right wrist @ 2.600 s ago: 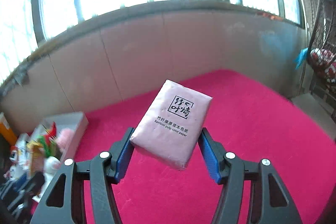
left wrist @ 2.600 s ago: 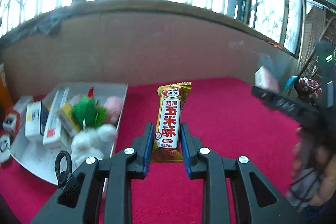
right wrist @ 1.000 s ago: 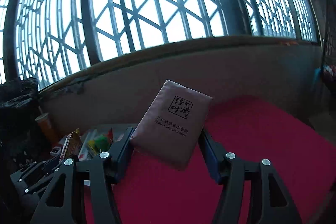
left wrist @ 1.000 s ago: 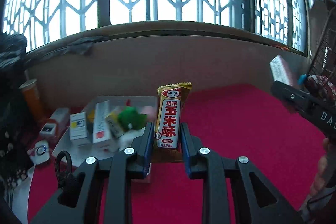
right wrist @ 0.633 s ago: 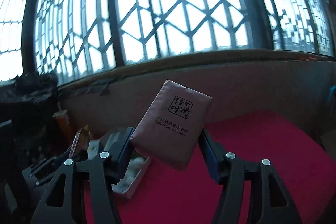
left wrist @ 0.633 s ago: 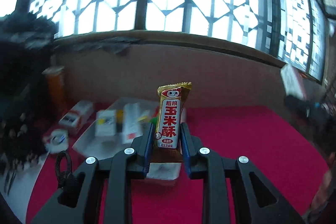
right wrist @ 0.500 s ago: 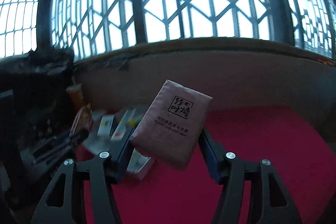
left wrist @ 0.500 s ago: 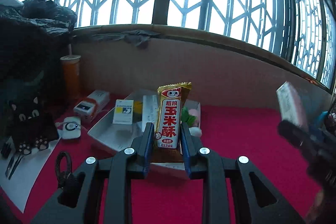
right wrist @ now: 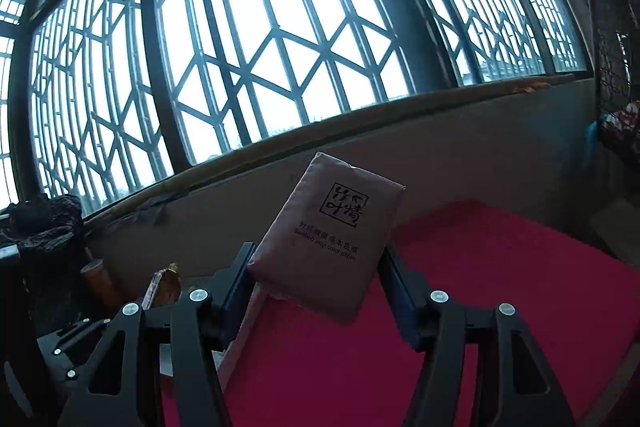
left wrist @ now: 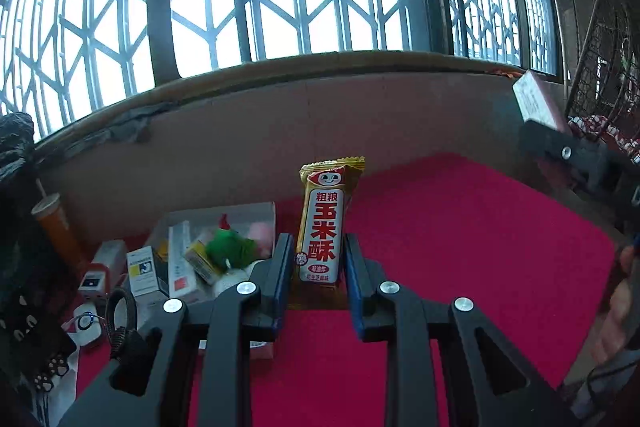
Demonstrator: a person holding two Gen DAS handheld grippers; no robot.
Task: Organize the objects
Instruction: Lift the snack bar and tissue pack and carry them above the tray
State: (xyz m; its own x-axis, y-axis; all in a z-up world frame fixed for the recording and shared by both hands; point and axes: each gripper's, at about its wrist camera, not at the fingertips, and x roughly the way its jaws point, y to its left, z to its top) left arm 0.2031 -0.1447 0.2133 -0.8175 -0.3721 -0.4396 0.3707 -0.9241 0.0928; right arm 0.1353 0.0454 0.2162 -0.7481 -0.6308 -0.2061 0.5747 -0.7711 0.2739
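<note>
My left gripper [left wrist: 316,259] is shut on an upright yellow and red snack bar [left wrist: 323,227], held above the red table. Behind and left of it lies a white tray [left wrist: 224,217] with small boxes, a green plush toy [left wrist: 230,247] and a pink toy. My right gripper [right wrist: 316,267] is shut on a pink pack of tissues [right wrist: 326,235], tilted and lifted over the red cloth. At the right edge of the left wrist view the right gripper [left wrist: 568,151] and the tissue pack [left wrist: 534,101] appear again. Low on the left of the right wrist view, the snack bar [right wrist: 162,285] shows edge-on.
An orange cup with a straw [left wrist: 56,227], a red and white box [left wrist: 102,265] and small items lie left of the tray. A wire basket [left wrist: 600,67] stands at the far right. A low wall [left wrist: 320,131] and barred windows back the red table [left wrist: 460,247].
Both views swung left and then back right. The tray now sits lower left of the snack bar, and the right gripper has returned to the right edge. Both grips are unchanged.
</note>
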